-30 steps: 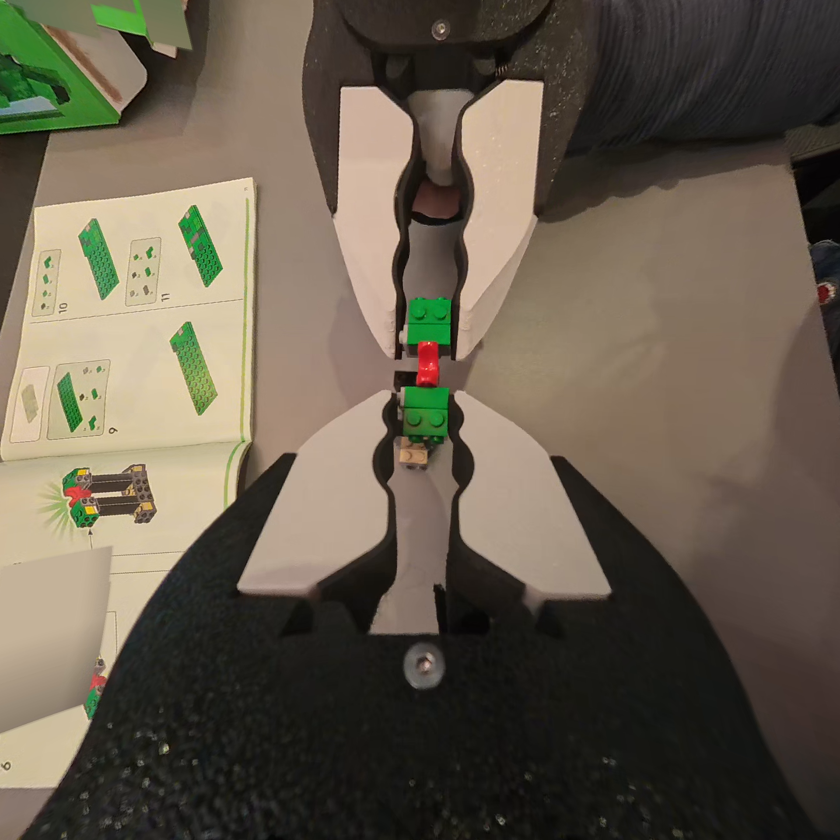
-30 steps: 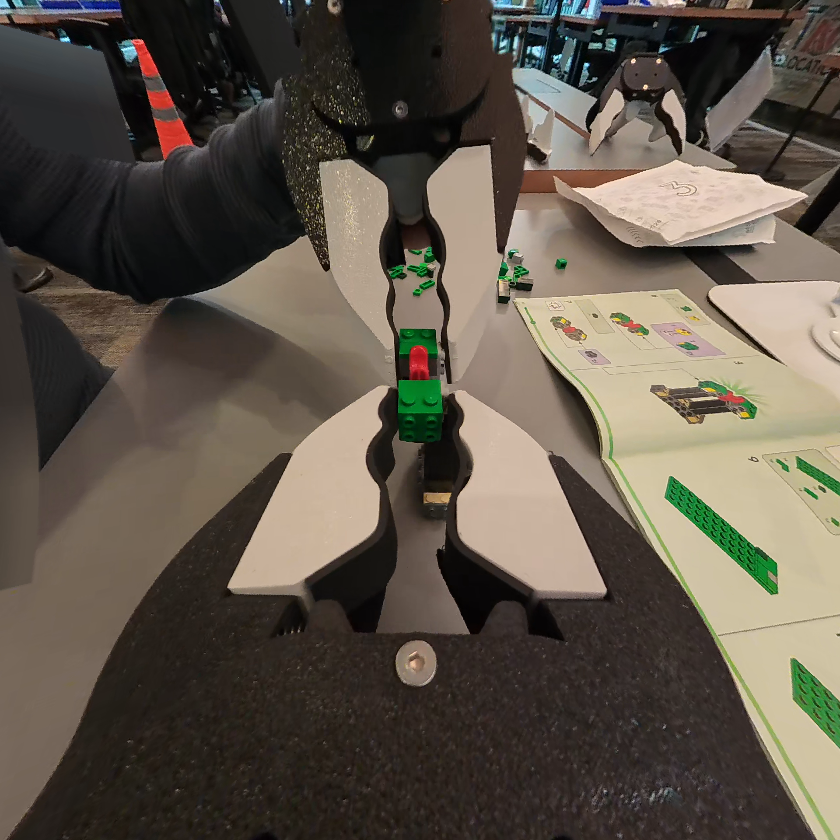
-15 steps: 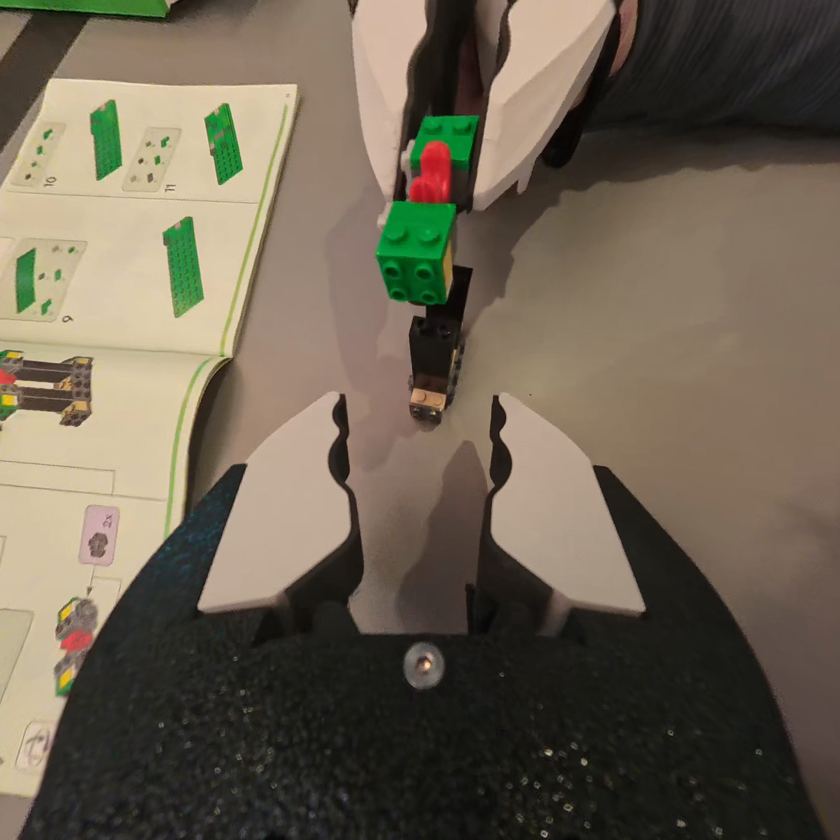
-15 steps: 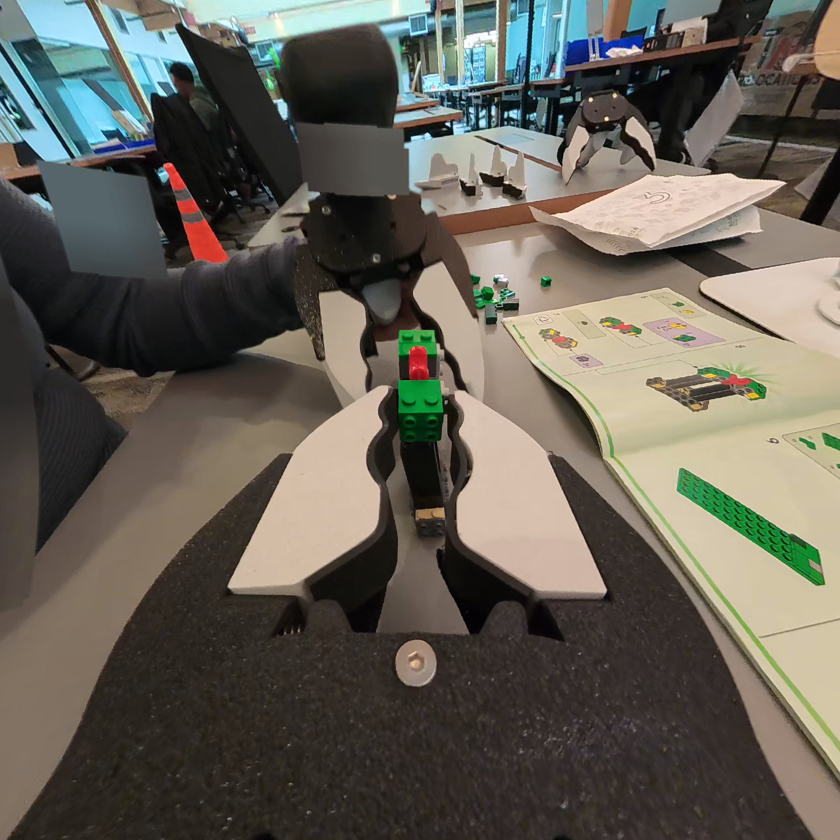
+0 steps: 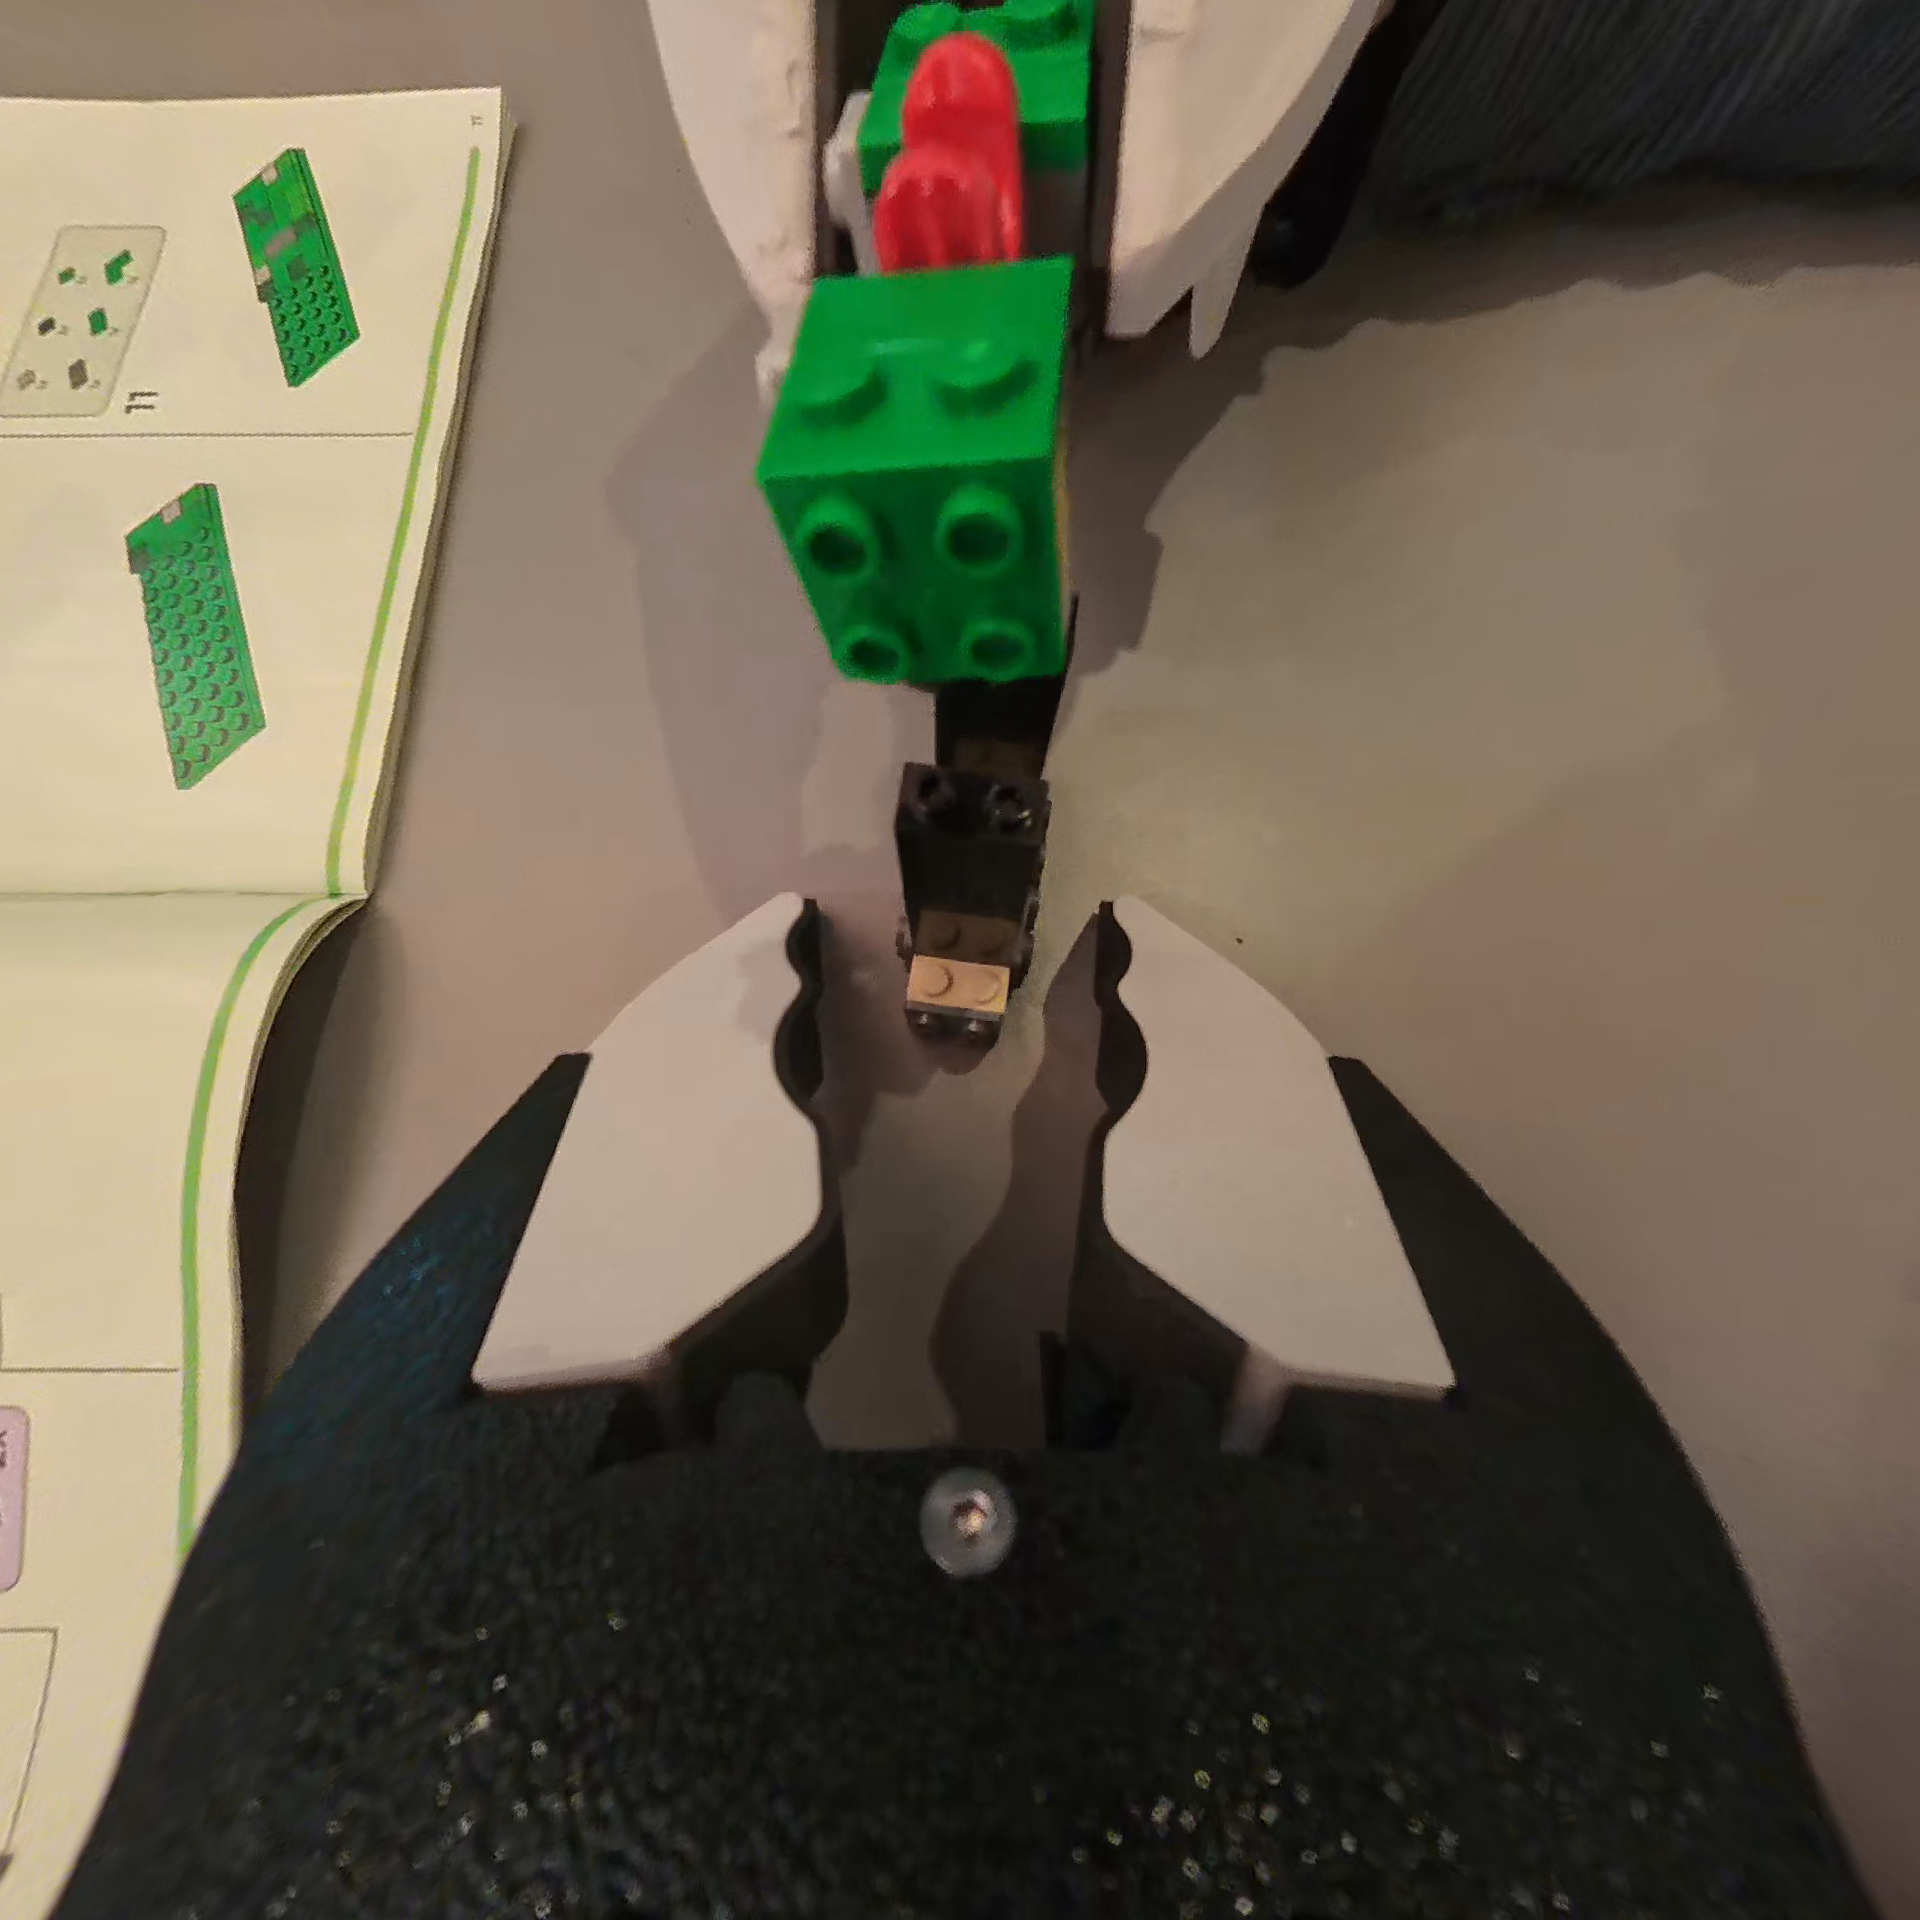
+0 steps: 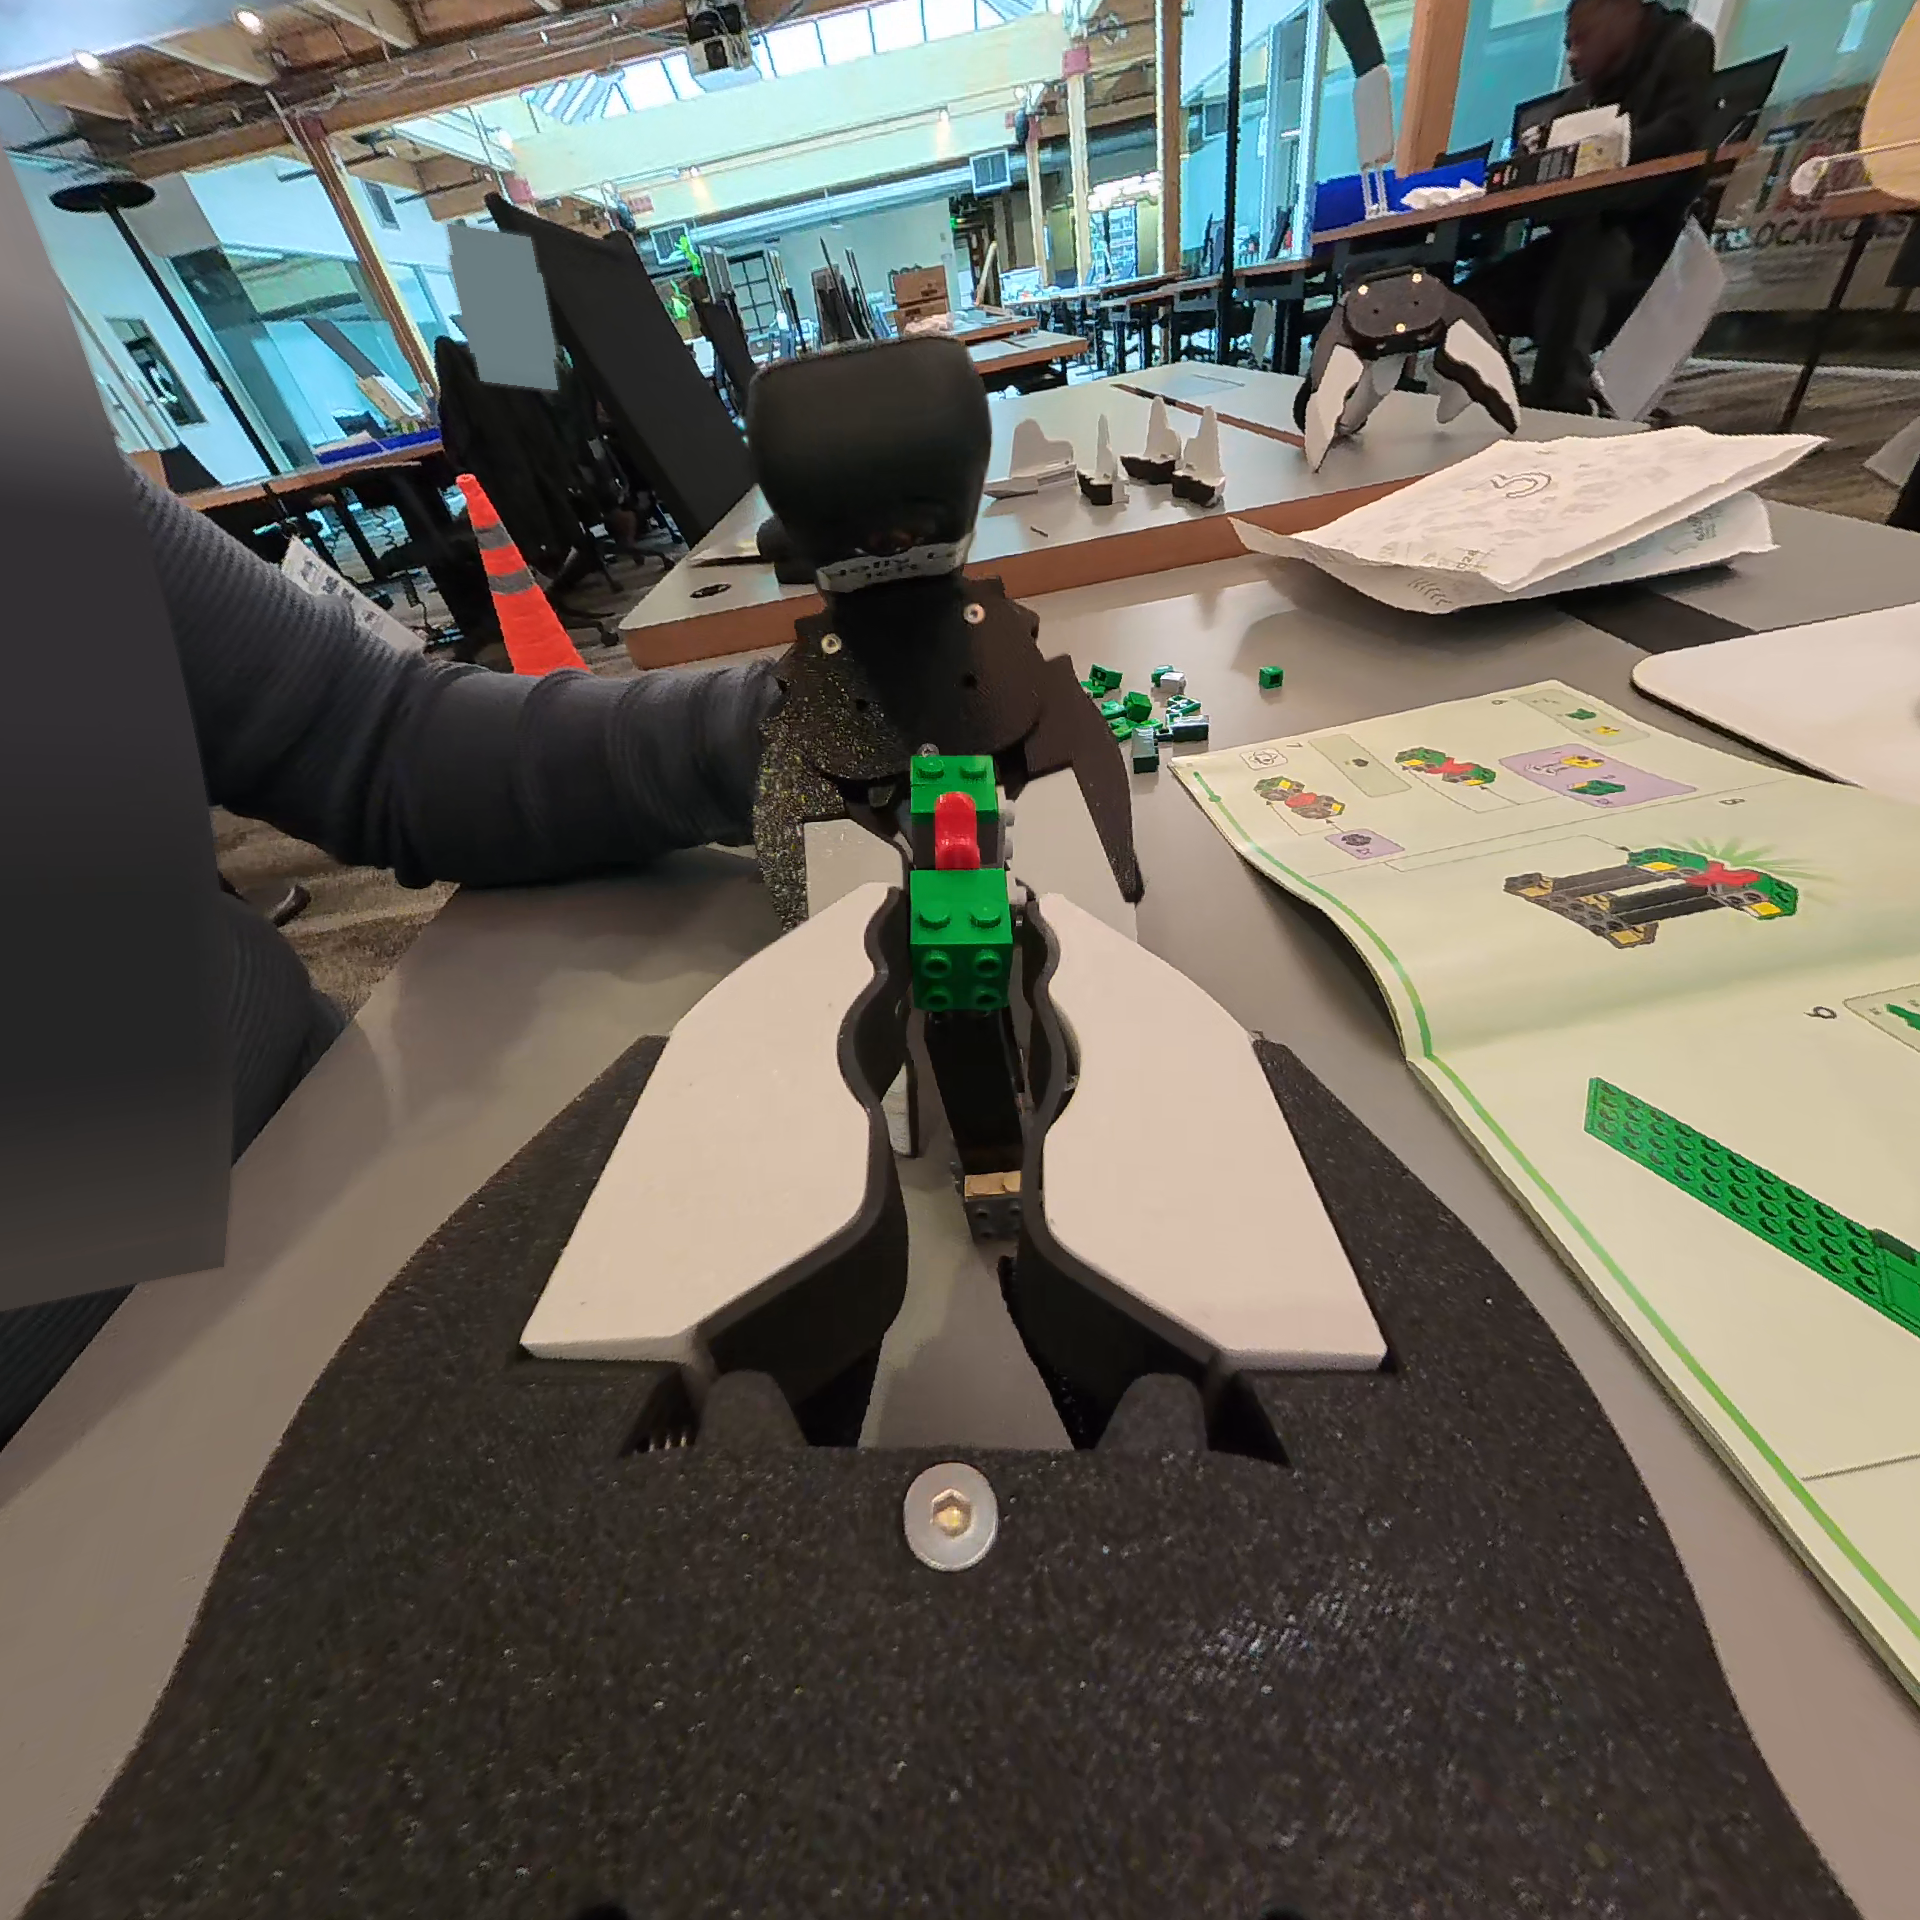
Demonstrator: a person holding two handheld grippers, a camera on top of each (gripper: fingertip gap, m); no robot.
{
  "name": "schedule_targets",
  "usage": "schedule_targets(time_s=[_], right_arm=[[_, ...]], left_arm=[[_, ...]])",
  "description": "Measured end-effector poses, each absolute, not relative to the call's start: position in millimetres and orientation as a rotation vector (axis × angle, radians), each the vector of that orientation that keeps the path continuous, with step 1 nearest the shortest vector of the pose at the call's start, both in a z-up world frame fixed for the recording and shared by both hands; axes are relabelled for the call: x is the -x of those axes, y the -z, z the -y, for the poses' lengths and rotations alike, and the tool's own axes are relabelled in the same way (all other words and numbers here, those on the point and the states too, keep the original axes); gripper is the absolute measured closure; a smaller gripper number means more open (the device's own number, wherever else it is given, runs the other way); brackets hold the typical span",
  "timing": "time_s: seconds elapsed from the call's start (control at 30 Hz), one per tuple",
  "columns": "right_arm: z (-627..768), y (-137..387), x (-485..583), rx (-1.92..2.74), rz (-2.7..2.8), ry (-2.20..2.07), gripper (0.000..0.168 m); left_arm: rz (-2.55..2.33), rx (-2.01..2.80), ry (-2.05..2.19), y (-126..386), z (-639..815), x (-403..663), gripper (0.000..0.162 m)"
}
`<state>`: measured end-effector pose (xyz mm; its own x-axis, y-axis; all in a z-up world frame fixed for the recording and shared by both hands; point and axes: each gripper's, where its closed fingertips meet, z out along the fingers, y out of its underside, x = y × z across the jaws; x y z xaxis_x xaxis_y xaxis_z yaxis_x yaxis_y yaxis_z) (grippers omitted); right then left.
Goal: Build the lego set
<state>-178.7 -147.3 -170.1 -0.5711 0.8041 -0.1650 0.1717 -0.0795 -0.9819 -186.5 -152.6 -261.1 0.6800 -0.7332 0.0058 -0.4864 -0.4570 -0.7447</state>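
Grey table [image 5: 1507,727] carries an open instruction booklet [image 6: 1621,935]. Level above it, the right gripper [image 6: 956,1029] pinches the lego assembly [image 6: 961,940] of green, red and black bricks. Opposite, the left gripper [image 5: 951,925] faces it, fingers spread, gripping nothing.

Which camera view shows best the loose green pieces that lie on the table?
The right wrist view: the loose green pieces lie scattered on the grey table, beyond the instruction booklet. The left wrist view does not show them at all.
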Motion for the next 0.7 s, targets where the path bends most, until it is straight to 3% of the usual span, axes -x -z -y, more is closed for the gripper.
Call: schedule_targets(time_s=[0.23,0.33,0.53,0.7], right_arm=[[140,166,176,1.058,1.674,-1.689,0.149],[139,164,176,1.057,1.663,-1.697,0.149],[141,158,174,1.050,1.636,-1.729,0.149],[145,154,176,1.054,1.625,-1.743,0.149]], left_arm=[[-0.896,2.153,0.410,261,154,193,0.113],[-0.905,2.150,0.401,261,155,194,0.121],[-0.875,2.150,0.405,261,159,199,0.118],[-0.881,2.144,0.411,260,160,203,0.128]])
